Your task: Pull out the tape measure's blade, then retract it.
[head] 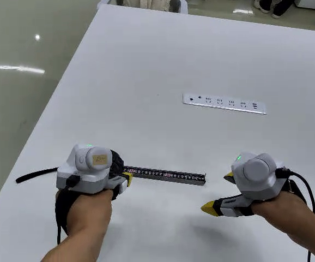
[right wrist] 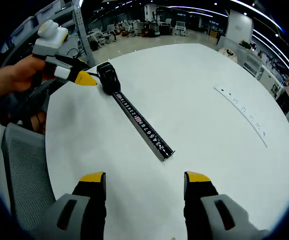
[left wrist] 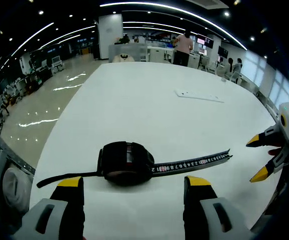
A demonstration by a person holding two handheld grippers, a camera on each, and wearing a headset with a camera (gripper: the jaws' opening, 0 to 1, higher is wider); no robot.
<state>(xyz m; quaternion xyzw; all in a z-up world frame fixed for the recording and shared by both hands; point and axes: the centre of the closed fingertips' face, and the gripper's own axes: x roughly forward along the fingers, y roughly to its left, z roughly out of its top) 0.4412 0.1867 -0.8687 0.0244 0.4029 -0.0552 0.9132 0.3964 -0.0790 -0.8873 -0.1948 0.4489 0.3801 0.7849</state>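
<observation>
Nearest, right gripper (right wrist: 144,177): jaws apart, holding nothing, aimed at the free end of the blade (right wrist: 144,129) with bare bench between. In the head view it sits at the near right of the bench (head: 174,54), just beside the blade tip and not touching. Left gripper (left wrist: 134,182): jaws apart too, with the tape measure case (left wrist: 127,162) lying just ahead in the gap. Not clamped, and I can't tell any contact. The tape measure is close to the near edge, toward the left edge. The blade is partly out, flat on the bench, running right roughly along the near edge. A black strap (left wrist: 67,177) trails from the case toward the left edge. Looks: compact rounded black case with a small pale-and-red panel on the face. The blade is a dark strip with white numerals and some red ones, ending in a small end hook. Handling, as a judgement: the case is hard, fairly dense for its size and probably a bit slick, so pinch it across the flat sides with the left jaws. The blade is thin springy metal, stiff along its length but prone to kink if folded, with sharpish edges. Take it at the end hook and keep it in line with the case. Retraction likely snaps back, so feed it in under control. Farther toward the bench middle, well apart from everything, lies a white power strip (head: 223,103).
</observation>
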